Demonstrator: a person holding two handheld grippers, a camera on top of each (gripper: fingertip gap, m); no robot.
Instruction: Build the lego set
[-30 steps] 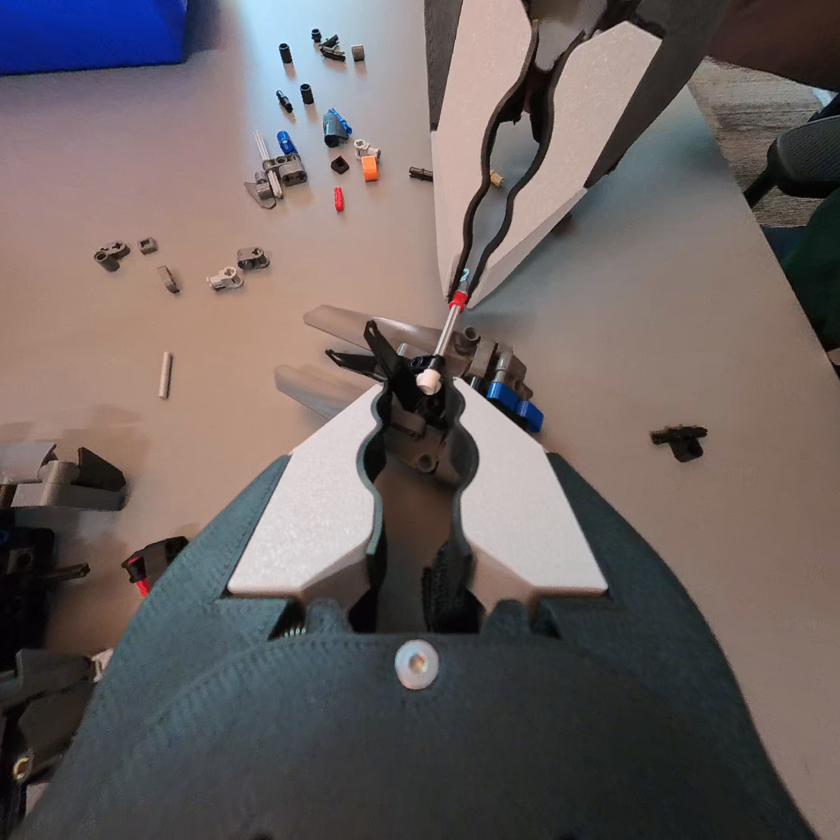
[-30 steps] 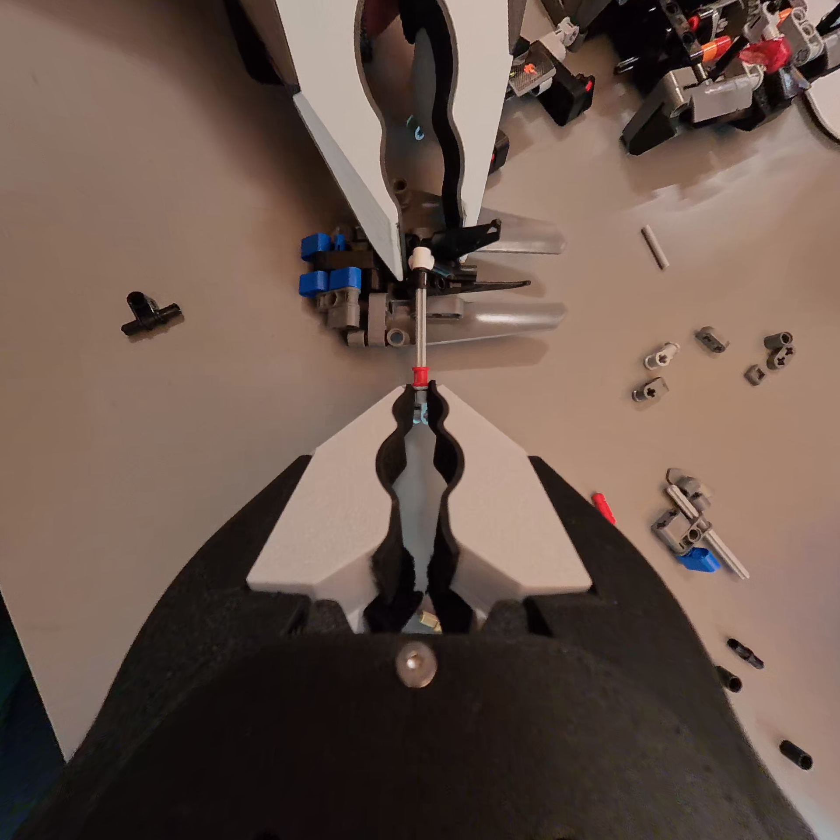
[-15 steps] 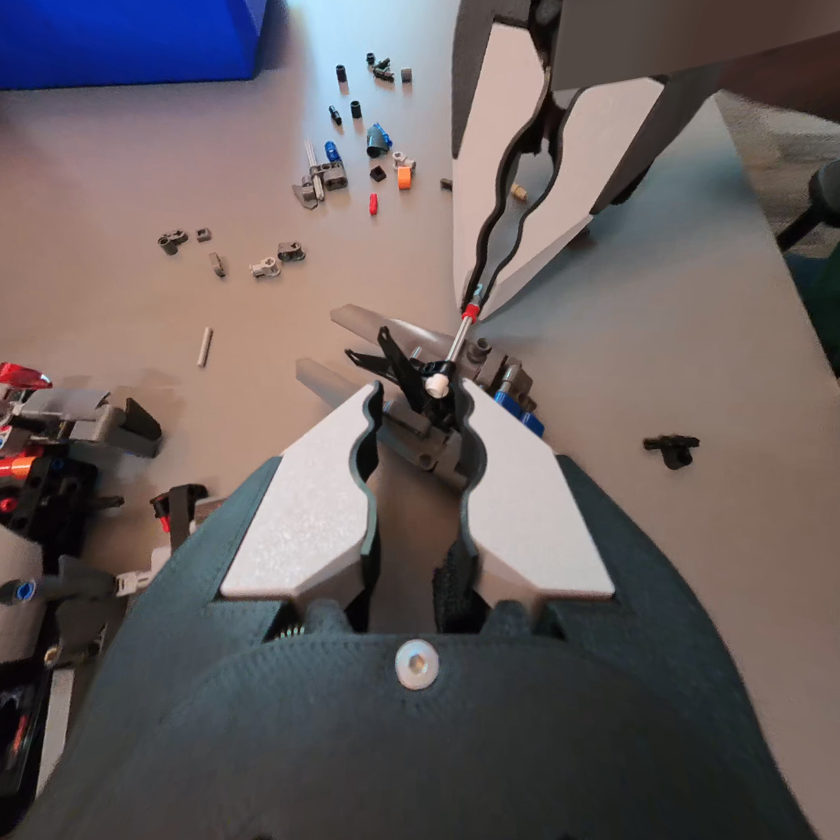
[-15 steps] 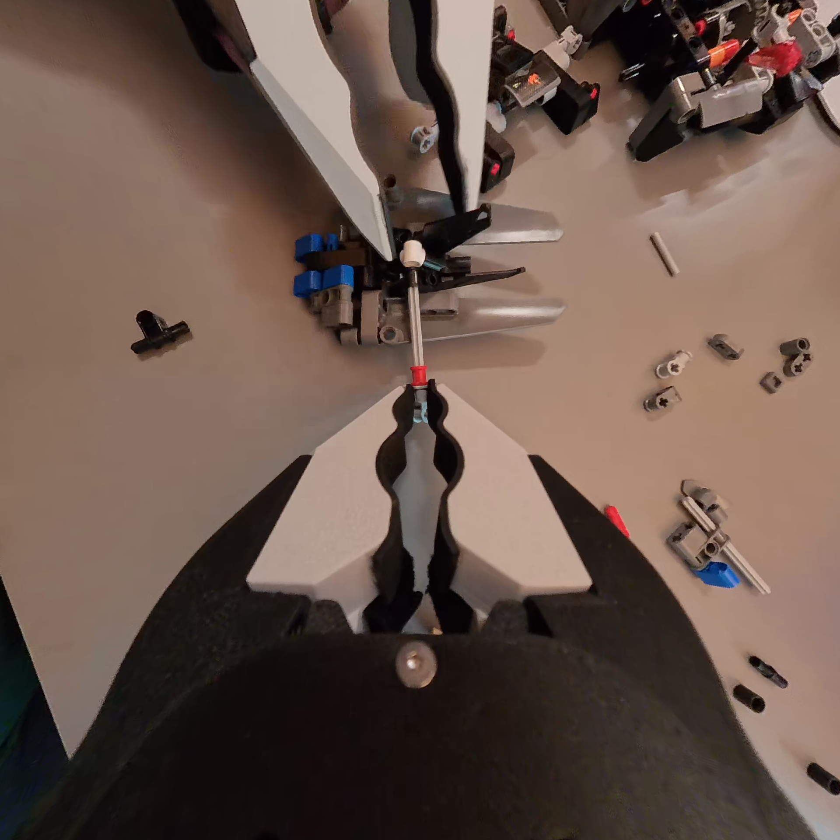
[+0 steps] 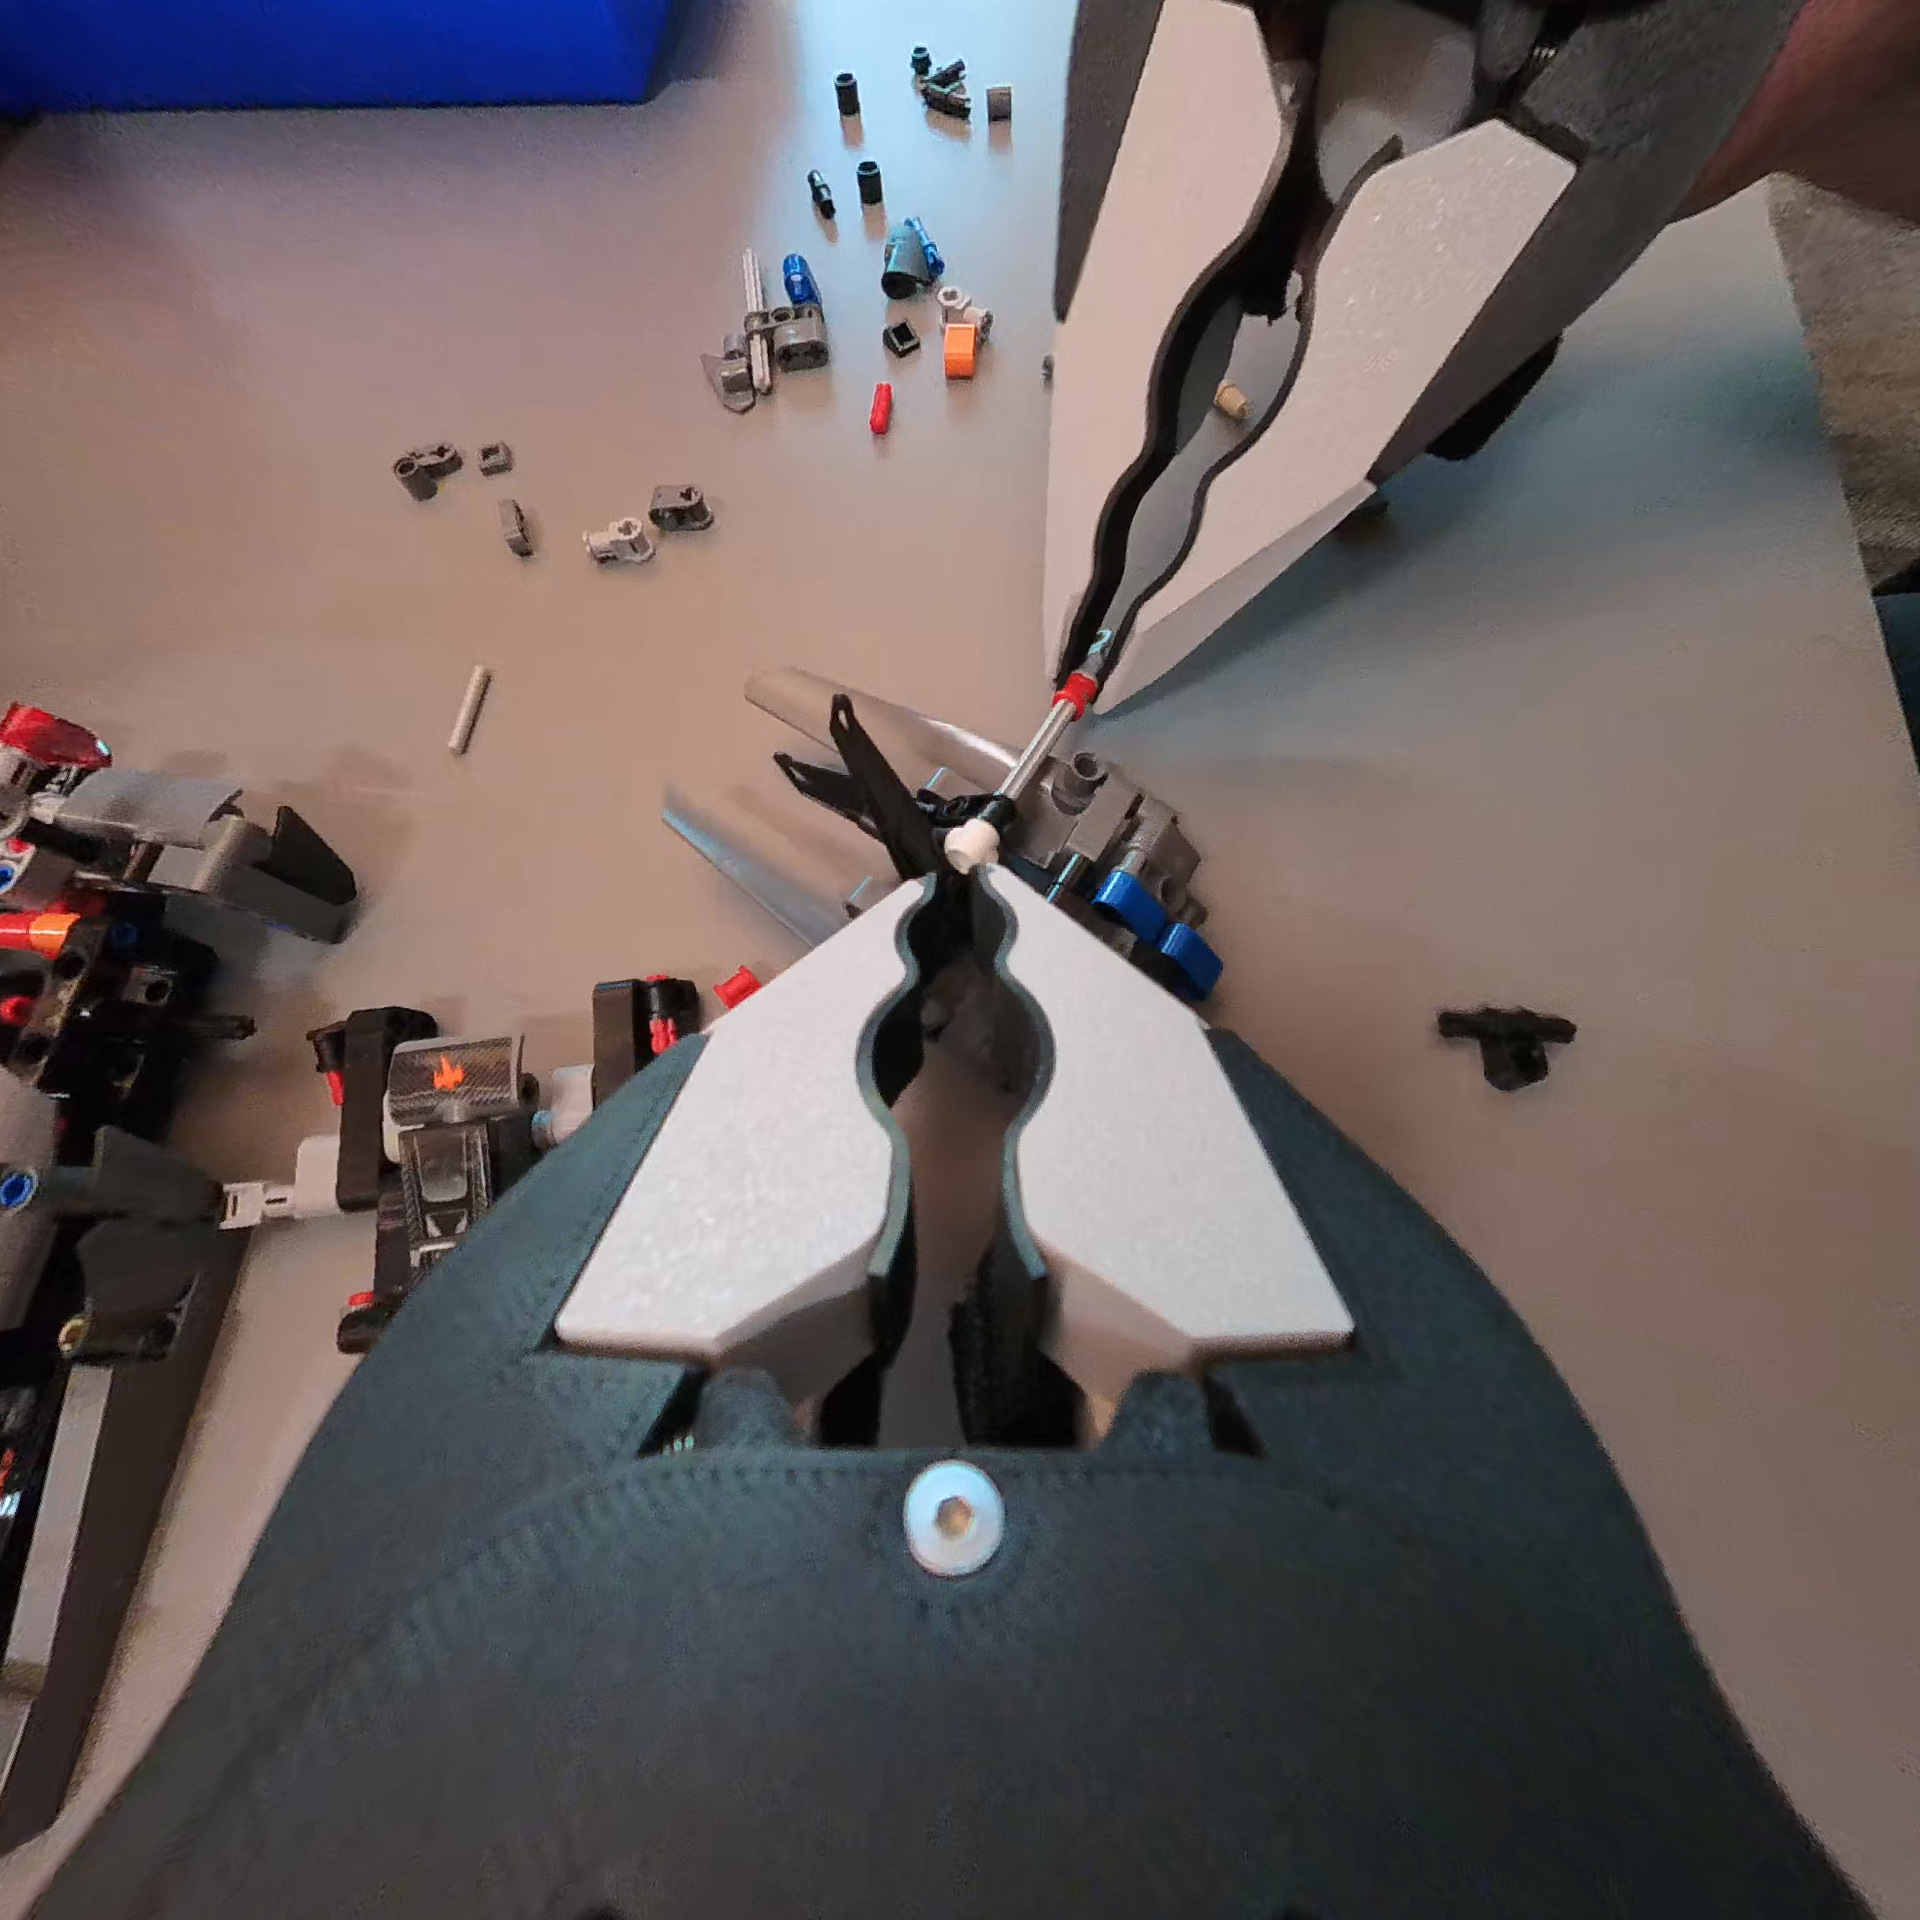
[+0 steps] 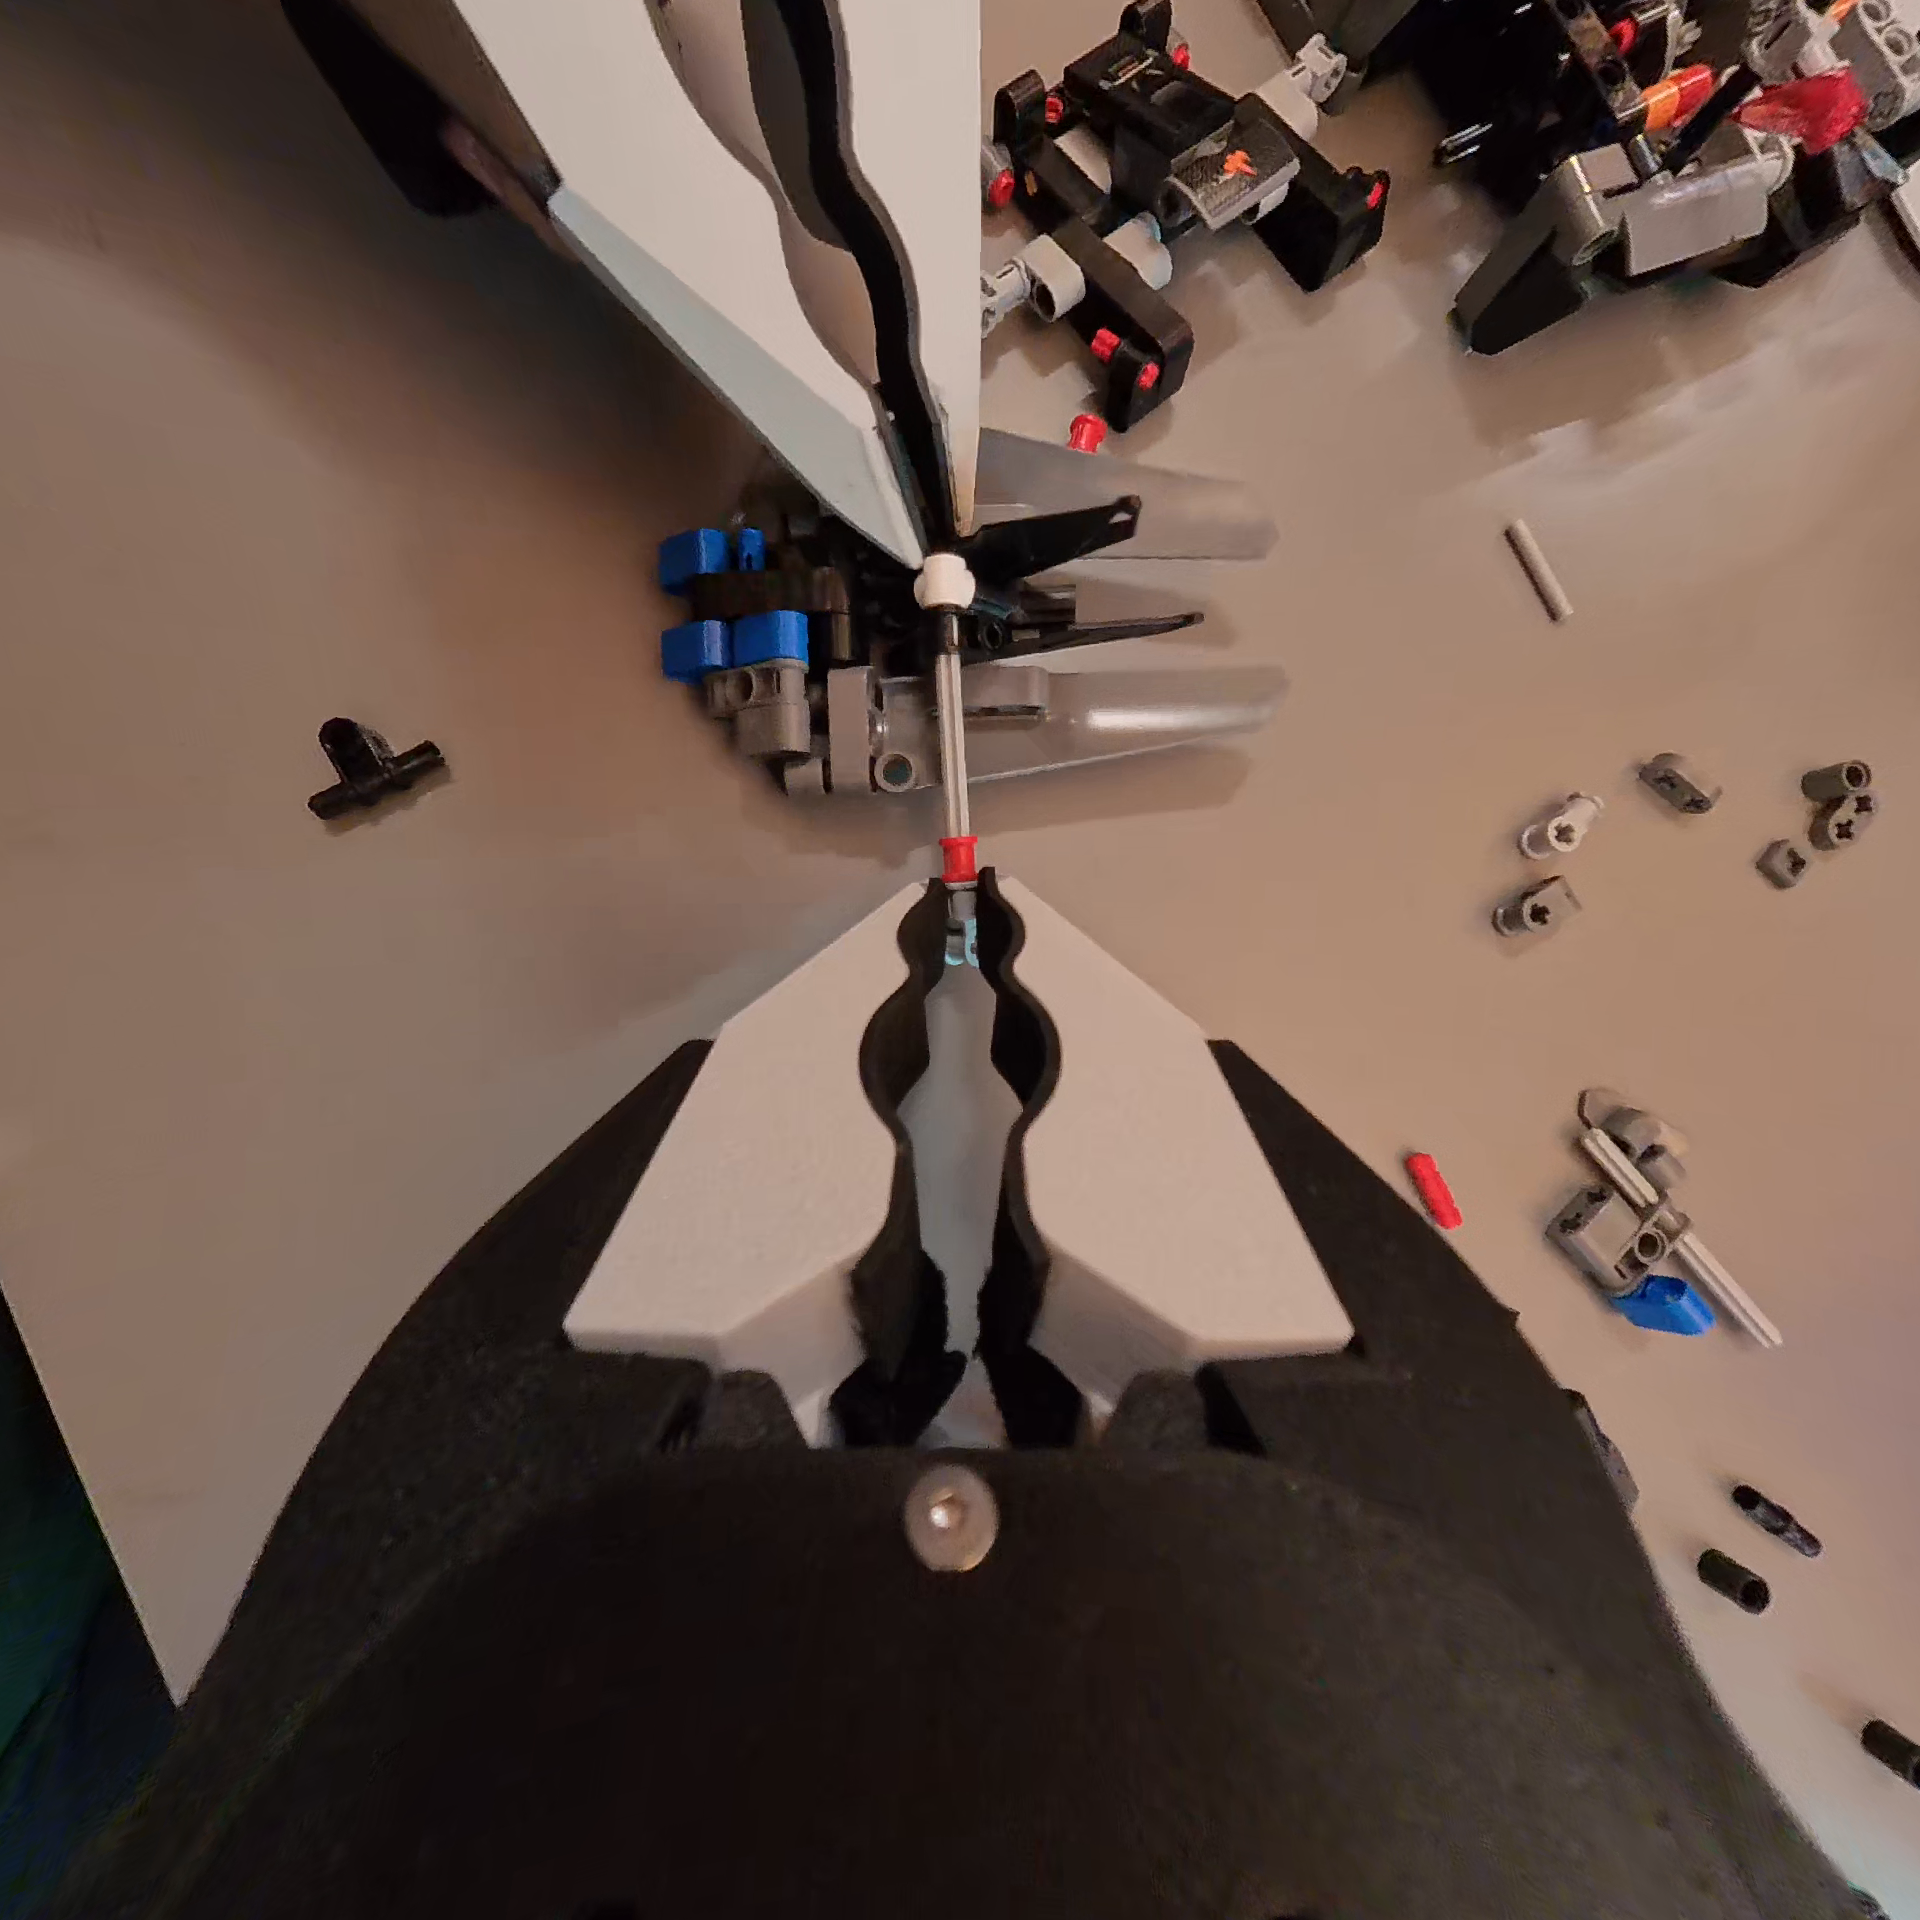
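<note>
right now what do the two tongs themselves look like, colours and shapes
Both are matching printed tools. The left tongs have a dark teal-grey textured body; the right tongs have a black one. Each carries two pale grey wedge-shaped fingers with wavy black-lined inner edges, tapering to a point, and a silver screw in the middle of the body. No cables or markings show.

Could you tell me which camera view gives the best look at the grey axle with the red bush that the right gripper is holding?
The right wrist view: the axle runs straight up from the right gripper to its white tip, unobstructed. The left wrist view shows the same axle shorter and slanted.
</note>
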